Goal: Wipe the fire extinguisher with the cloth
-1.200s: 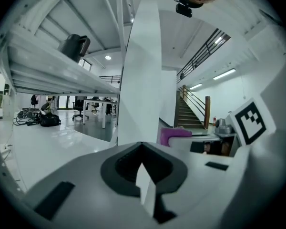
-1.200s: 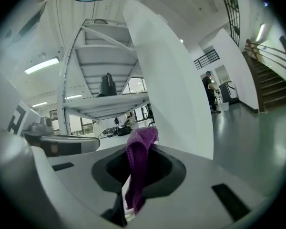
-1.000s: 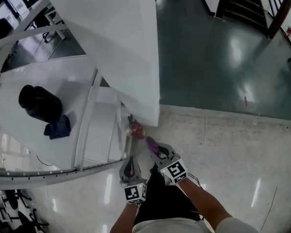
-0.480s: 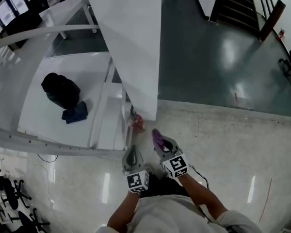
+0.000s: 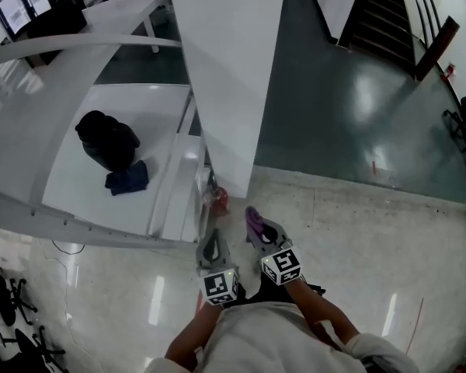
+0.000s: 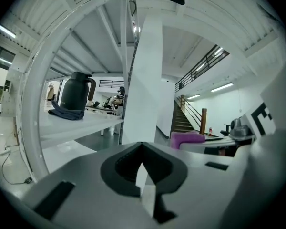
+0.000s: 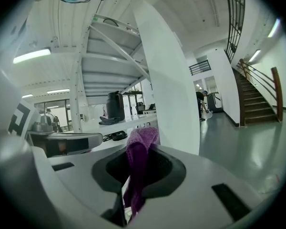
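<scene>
Currently I have both forearms stretched forward from the body, the two grippers side by side and near each other, both pointing at the foot of a white pillar [image 5: 233, 92].

The left gripper [image 5: 211, 243] is clenched with nothing in it. In the left gripper view its jaws meet, with only a thin slit between them through which the pillar shows. The right gripper [image 5: 255, 225] is clamped on the purple cloth [image 5: 252, 221]. In the right gripper view the cloth [image 7: 140, 142] stands up in a bunch from between the closed jaws and hangs down through the gap.

The red fire extinguisher [image 5: 216, 199] stands on the pale speckled floor, straight ahead of the left gripper's tips and ahead and to the left of the right gripper. It is apart from both and touched by neither the cloth nor a jaw. It sits right against the base of the pillar, which rises directly behind it.

Ahead and to the left of the left gripper is a white table [image 5: 70, 200] carrying a black jug [image 5: 107, 140] with a dark blue cloth [image 5: 127, 179] lying just beside it. Far ahead and to the right of the right gripper, across glossy dark green floor, a staircase [image 5: 388, 14] climbs away.

For print, I can make out the black-and-white square markers on the cube [image 5: 220, 286] of each gripper.
</scene>
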The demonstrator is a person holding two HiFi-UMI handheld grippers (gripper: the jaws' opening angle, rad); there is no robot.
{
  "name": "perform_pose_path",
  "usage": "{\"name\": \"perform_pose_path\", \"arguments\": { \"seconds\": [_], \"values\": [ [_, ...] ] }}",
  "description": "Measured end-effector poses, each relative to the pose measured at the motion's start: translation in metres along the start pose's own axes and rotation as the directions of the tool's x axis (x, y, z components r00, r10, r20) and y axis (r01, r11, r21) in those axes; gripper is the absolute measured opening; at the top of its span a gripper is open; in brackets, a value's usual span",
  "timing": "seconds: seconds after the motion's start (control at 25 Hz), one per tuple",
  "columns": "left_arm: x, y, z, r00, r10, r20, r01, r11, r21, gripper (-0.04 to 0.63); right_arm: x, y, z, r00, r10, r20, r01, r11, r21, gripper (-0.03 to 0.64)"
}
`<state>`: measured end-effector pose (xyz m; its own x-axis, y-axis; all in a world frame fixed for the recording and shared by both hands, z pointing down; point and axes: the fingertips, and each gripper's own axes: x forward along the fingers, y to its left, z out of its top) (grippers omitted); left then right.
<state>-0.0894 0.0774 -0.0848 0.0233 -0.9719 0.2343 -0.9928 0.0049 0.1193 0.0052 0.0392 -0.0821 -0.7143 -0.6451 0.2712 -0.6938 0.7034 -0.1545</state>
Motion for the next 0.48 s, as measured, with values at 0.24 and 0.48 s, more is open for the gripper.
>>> {"name": "perform_pose_path", "arguments": {
  "seconds": [0.24, 0.48],
  "values": [
    [0.018, -0.005, -0.014, 0.996, 0.083, -0.034, -0.085, 0.995, -0.059, 0.005, 0.018, -0.018, -0.012, 0.994, 0.086, -0.065, -0.089, 0.995, -0.048, 0.055],
    [0.032, -0.011, -0.021, 0.987, 0.157, -0.039, -0.159, 0.985, -0.072, 0.005, 0.032, -0.032, -0.005, 0.979, 0.189, -0.071, -0.194, 0.979, -0.068, 0.055]
  ]
}}
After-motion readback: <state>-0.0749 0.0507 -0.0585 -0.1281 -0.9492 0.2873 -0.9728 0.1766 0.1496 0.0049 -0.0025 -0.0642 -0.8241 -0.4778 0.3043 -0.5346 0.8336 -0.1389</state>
